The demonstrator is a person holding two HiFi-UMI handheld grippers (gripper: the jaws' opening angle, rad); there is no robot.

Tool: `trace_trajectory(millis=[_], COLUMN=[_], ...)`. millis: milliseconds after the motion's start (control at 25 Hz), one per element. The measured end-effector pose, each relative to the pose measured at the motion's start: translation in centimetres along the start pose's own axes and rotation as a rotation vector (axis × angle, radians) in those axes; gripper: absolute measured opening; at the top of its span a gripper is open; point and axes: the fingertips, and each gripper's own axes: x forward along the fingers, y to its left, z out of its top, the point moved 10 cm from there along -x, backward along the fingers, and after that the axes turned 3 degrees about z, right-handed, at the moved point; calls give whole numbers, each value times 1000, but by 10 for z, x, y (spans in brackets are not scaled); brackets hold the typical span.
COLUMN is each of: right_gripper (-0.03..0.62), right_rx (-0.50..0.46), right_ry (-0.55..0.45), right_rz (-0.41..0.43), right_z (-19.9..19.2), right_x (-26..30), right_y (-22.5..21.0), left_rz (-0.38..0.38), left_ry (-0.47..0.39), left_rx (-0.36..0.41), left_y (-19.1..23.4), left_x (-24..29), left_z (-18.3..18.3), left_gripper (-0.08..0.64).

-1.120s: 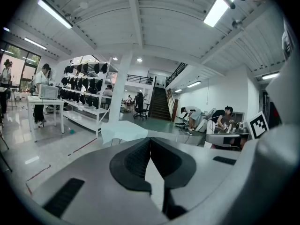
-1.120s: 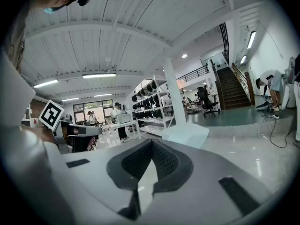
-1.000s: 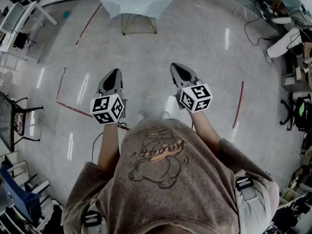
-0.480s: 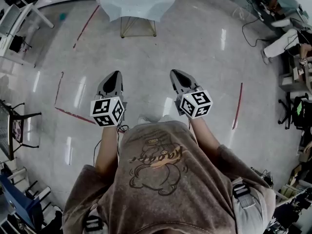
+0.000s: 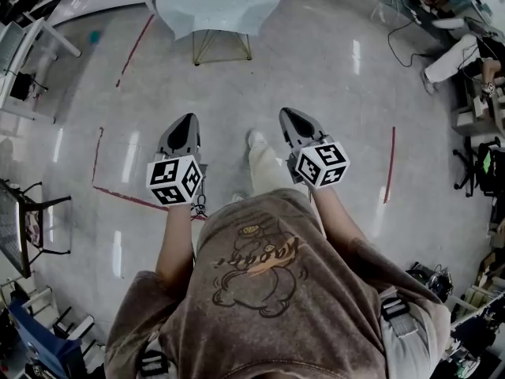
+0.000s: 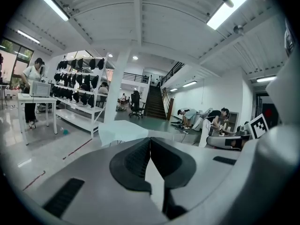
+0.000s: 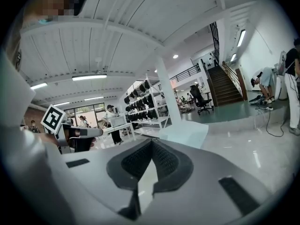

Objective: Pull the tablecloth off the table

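Observation:
A pale blue-white tablecloth covers a small table with a thin metal frame at the top of the head view, well ahead of me. The same tablecloth lies low and ahead in the left gripper view, and the tablecloth sits just beyond the jaws in the right gripper view. My left gripper and right gripper are held out side by side over the floor, far short of the table. Both are shut, jaws meeting, nothing between them.
Shiny grey floor with red tape lines lies between me and the table. My shoe steps forward between the grippers. White shelving with dark items stands left. Seated people and cables are at the right; chairs at the left.
The person has walked forward: a leg and shoe now show between the grippers, and the table has shifted slightly up in the head view. Both grippers stay shut and held as before.

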Motion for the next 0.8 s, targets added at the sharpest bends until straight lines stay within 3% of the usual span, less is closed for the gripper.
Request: trace_trajectory(millis=[480, 800], right_gripper=[8, 8], right_rx=[4, 19], right_ry=[19, 42], right_rz=[10, 44], right_z=[17, 47], right_x=[75, 149], right_y=[-39, -94], left_rz=[-4, 35], left_ry=[17, 20], left_rx=[-34, -33], left_y=[26, 45], left_x=[74, 150], left_z=[13, 48], left_gripper=[19, 18])
